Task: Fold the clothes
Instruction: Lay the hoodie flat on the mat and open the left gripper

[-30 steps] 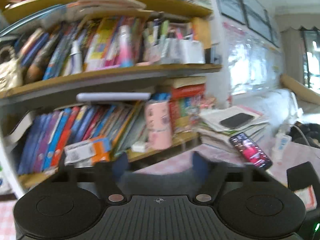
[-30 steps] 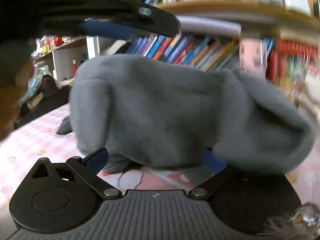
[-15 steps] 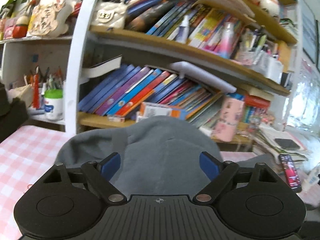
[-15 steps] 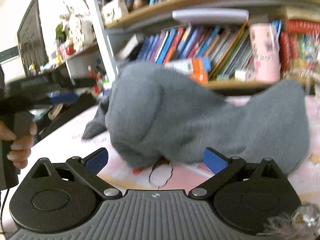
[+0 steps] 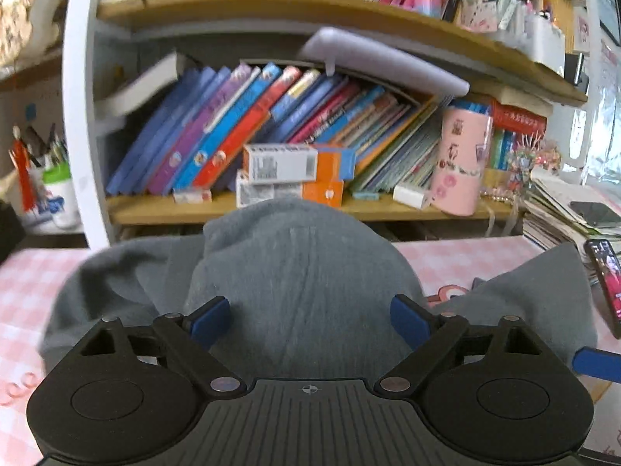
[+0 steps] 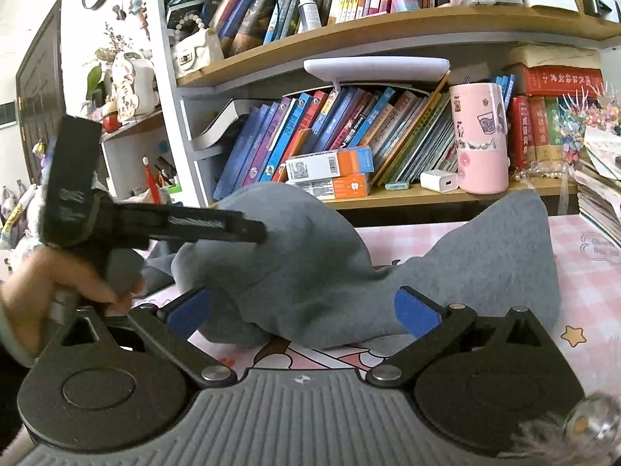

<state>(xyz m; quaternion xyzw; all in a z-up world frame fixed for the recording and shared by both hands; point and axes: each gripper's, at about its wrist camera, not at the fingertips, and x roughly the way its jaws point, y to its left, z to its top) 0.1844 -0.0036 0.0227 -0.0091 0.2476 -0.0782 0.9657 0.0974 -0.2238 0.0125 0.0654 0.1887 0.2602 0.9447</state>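
On the pink checked table right in front of the bookshelf sits the grey garment, bunched into a tall lump with one corner sticking up over on the right side. Left gripper is pushed right up against that lump, blue pads on either side of the mound, and its jaws have just been closing in with the cloth sitting between them, but they aren't pinching it, there's visible space at both pads. From the right camera you can see the person's hand wrapped round the left gripper's handle, with its nose poking into the top of the heap. Right gripper sits low at the near edge of the garment, jaws wide apart, nothing clamped. Phone with a lit screen lies off to the right by a paper stack.
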